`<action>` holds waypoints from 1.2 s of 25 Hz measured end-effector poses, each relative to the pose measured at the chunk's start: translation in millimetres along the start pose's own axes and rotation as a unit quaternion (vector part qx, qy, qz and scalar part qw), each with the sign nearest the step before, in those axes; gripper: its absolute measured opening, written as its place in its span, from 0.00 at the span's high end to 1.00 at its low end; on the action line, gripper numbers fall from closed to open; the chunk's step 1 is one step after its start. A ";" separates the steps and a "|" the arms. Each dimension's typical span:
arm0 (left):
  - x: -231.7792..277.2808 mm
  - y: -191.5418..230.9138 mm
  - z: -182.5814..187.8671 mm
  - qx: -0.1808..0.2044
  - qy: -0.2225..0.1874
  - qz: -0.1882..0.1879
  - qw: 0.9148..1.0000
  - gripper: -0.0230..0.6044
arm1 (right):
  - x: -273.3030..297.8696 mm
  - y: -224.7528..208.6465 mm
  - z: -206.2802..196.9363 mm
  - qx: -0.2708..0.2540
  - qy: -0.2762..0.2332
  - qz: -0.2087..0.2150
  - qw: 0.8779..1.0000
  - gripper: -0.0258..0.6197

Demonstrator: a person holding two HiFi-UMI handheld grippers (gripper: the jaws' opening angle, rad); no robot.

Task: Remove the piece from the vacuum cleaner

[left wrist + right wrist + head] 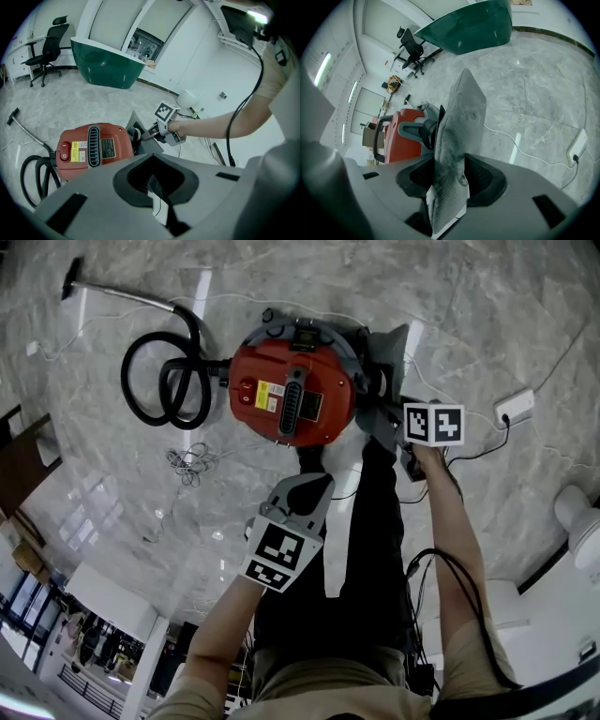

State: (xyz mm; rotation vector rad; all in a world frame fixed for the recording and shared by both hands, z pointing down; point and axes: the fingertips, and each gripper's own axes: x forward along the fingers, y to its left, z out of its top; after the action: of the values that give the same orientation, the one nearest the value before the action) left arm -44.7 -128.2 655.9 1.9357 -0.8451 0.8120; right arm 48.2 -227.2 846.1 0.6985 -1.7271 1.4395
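Right gripper point(449, 177): jaws at a middling width, clamped on the lower edge of a grey bag point(459, 117); both pads press on the fabric.
Bag: stands upright between the right jaws and rises ahead of them; dusty, with a fine mesh surface. Its far end sits at the black port on the side of the vacuum cleaner point(281, 395), just beyond the jaw tips.
Vacuum cleaner: red round body on the floor point(487, 315), directly ahead of the right gripper and to its left in that gripper's view; black handle on top.
Left gripper point(157, 187): jaws close together, nothing between them, touching nothing. It hangs in the air short of the vacuum cleaner, well apart from the bag.
Right marker cube point(433, 423): seen from the left gripper beyond the red body, with the person's hand behind it.
Hose point(155, 381): black, coiled on the floor on the far side of the vacuum cleaner from the right gripper.
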 end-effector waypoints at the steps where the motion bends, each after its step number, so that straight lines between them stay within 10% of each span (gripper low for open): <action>1: 0.7 -0.6 -0.1 -0.001 0.000 -0.001 1.000 0.97 | 0.2 -0.3 -0.3 0.001 0.000 0.001 1.000 0.68; 15: 0.1 5.4 -3.5 -0.005 -0.001 0.007 1.000 0.97 | 1.9 -3.0 -0.5 -0.017 -0.044 0.018 0.999 0.70; 25: 2.2 2.0 -5.8 -0.004 -0.002 0.004 1.000 0.97 | -1.2 -3.6 -2.6 -0.136 -0.070 -0.147 0.977 0.75; 28: 3.1 1.5 -6.7 -0.005 -0.001 0.004 1.000 0.97 | -1.5 -4.4 -3.9 -0.170 -0.070 -0.156 0.970 0.75; 30: 3.1 1.8 -6.7 -0.005 -0.002 0.004 1.000 0.97 | -1.6 -5.4 -7.3 -0.105 -0.084 -0.113 0.984 0.83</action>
State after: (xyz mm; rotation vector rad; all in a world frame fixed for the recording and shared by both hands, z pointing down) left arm -45.8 -123.8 662.0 1.9268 -0.8582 0.8067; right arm 55.0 -221.4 848.2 0.8891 -1.8295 1.0520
